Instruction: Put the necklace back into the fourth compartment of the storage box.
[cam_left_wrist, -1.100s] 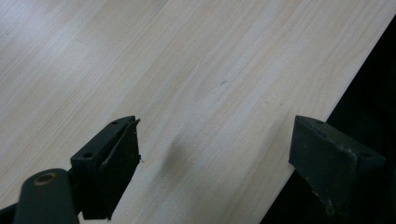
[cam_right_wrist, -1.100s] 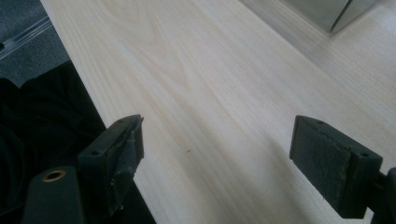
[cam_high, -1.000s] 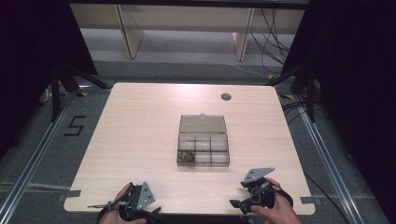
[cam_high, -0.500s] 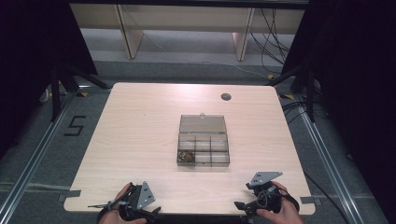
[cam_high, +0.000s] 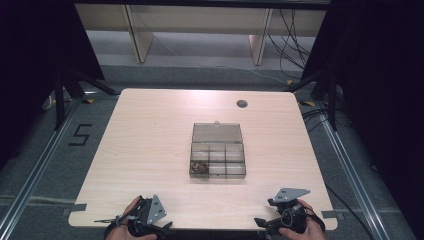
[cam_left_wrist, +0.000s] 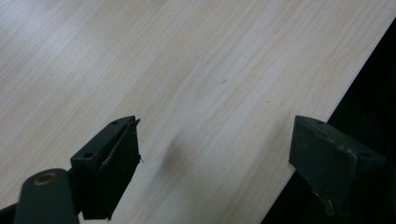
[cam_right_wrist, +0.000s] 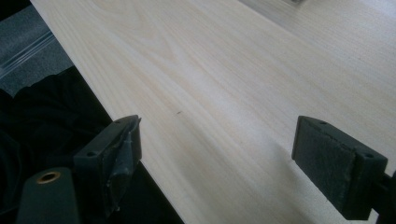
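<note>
A clear plastic compartment box (cam_high: 218, 159) lies in the middle of the pale wooden table (cam_high: 150, 130), its lid folded open toward the far side. One front-left compartment holds small dark parts (cam_high: 199, 167). My left gripper (cam_high: 145, 220) rests at the table's near edge on the left, held in a hand. In its own view the left gripper (cam_left_wrist: 217, 154) is open over bare wood. My right gripper (cam_high: 280, 220) sits at the near edge on the right. Seen from its own camera, the right gripper (cam_right_wrist: 217, 154) is open, with wood between its jaws.
A round dark grommet (cam_high: 242, 104) sits near the table's far edge. Wooden shelf legs (cam_high: 136, 35) and loose cables (cam_high: 295, 40) stand beyond the table. A "5" mark (cam_high: 80, 135) is taped on the grey floor at the left.
My right gripper has drawn back toward the near edge and a little to the right. The left gripper and the box have stayed put.
</note>
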